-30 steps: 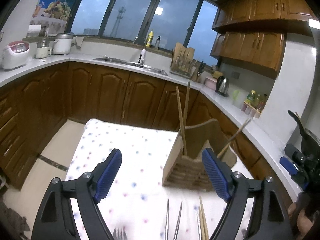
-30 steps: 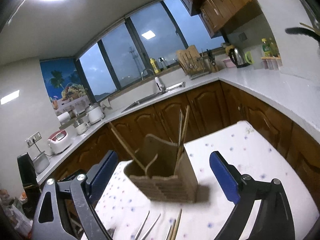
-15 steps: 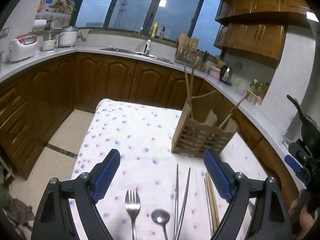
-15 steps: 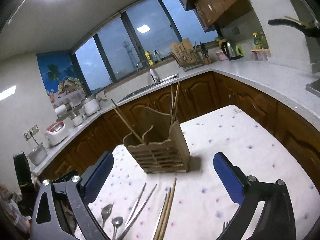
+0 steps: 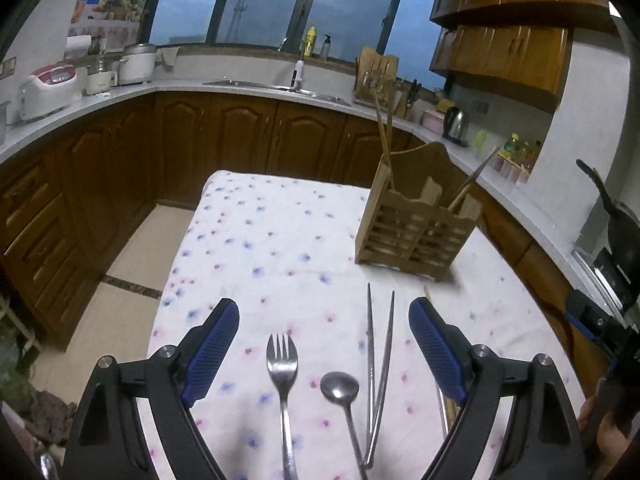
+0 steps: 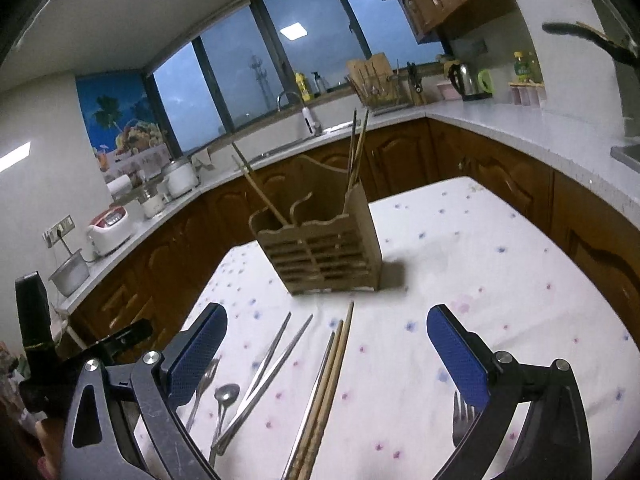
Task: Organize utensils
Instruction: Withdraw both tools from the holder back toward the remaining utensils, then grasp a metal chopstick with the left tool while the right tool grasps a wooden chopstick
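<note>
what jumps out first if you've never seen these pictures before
A slatted wooden utensil holder stands on the flowered tablecloth, a few chopsticks already leaning out of it. Nearer the cameras lie a fork, a spoon, metal chopsticks and wooden chopsticks, loose in a row.

Lying flat on the tabletop (image 5: 280,248): steel fork (image 5: 283,376), spoon (image 5: 340,390), metal chopsticks (image 5: 378,356), wooden chopsticks (image 6: 332,380), a second fork (image 6: 462,420). Standing upright beyond them, slatted wooden holder (image 6: 324,256), already keeping several chopsticks leaning inside.
</note>
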`<state>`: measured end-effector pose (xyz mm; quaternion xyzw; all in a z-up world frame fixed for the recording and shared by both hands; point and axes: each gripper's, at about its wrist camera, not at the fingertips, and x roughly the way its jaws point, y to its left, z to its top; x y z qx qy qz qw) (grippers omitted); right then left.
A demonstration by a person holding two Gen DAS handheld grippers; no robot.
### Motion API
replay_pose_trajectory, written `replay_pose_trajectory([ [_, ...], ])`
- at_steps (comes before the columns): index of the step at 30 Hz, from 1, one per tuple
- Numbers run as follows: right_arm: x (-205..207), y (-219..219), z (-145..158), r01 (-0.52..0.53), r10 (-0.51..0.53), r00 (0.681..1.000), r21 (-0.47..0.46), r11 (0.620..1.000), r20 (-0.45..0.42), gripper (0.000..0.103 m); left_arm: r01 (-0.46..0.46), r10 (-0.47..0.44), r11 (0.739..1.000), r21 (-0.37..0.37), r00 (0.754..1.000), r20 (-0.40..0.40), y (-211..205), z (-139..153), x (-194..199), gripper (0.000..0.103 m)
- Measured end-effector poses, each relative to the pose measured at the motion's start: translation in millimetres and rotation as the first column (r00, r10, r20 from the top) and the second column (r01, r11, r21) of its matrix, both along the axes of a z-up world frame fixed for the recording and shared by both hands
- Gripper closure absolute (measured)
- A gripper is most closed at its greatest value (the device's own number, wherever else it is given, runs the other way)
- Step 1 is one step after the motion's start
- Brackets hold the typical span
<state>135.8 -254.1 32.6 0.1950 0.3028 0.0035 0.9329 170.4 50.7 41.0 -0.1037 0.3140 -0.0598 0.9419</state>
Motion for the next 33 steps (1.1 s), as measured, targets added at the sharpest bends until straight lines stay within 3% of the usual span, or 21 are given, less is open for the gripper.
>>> replay_pose_trajectory([
  [25,24,1,-28,-0.016,0.015,0.994,-0.01,1.0,-0.108,0.003,0.038,-0.032,0.998,0.047,0.991,-0.131,-19,-7,40,0.016],
  [28,30,2,-32,-0.019,0.017,0.992,-0.016,1.0,-0.127,0.01,0.048,-0.042,0.998,0.043,0.988,-0.146,-24,-10,50,0.016],
  [33,47,0,-44,-0.031,0.03,0.983,-0.006,0.999,-0.179,0.035,0.068,-0.054,0.995,0.074,0.983,-0.173,-32,-17,68,0.017],
])
